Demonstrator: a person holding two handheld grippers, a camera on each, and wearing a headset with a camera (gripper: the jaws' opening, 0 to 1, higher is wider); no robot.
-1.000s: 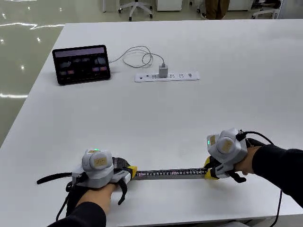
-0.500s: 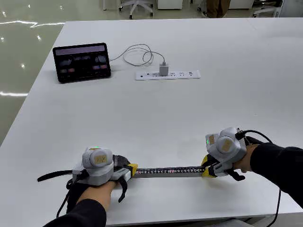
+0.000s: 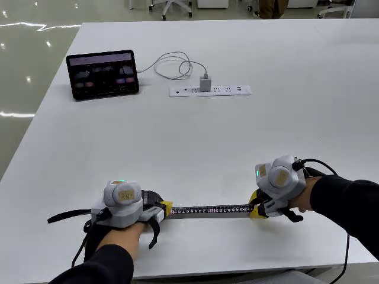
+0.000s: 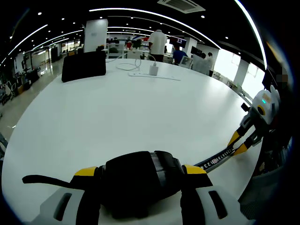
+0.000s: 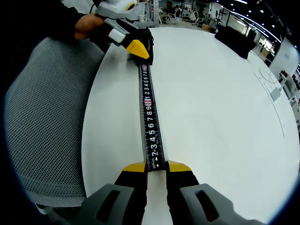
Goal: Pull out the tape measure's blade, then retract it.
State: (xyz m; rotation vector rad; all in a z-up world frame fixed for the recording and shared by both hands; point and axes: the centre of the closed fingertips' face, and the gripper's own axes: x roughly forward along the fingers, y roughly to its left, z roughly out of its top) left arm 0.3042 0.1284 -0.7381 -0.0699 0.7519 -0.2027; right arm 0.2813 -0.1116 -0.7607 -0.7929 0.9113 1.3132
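Head view, case: the tape measure case (image 3: 148, 202) sits near the front edge of the tabletop (image 3: 207, 148), clamped in the left claw (image 3: 159, 208).
Head view, blade: the blade (image 3: 210, 209) is drawn out and lies low over the tabletop. It runs straight from the case to the right claw (image 3: 256, 212), which is closed on its far end.
Head view, axis: the blade's long axis runs side to side across the person, roughly parallel to the front edge.
Left gripper view, grip: the two yellow-tipped jaws sit one on each side of the black case (image 4: 140, 176), pressed against it.
Left gripper view, direction: the blade (image 4: 218, 159) leaves the case toward the right of this view and ends at the right claw (image 4: 238, 144), well apart from the case.
Right gripper view, grip: the jaws meet on the blade's tip, numbers facing up, and nothing else is between them.
Right gripper view, direction: the blade (image 5: 149, 108) stretches straight ahead of the right claw to the case (image 5: 146, 40), which is in the left claw (image 5: 136, 47).
Judgement, stage: the blade looks pulled out, so the retraction is what remains.
Judgement, coming move: retracting likely means bringing the right claw along the blade's own line toward the case. Drifting sideways could kink the blade.
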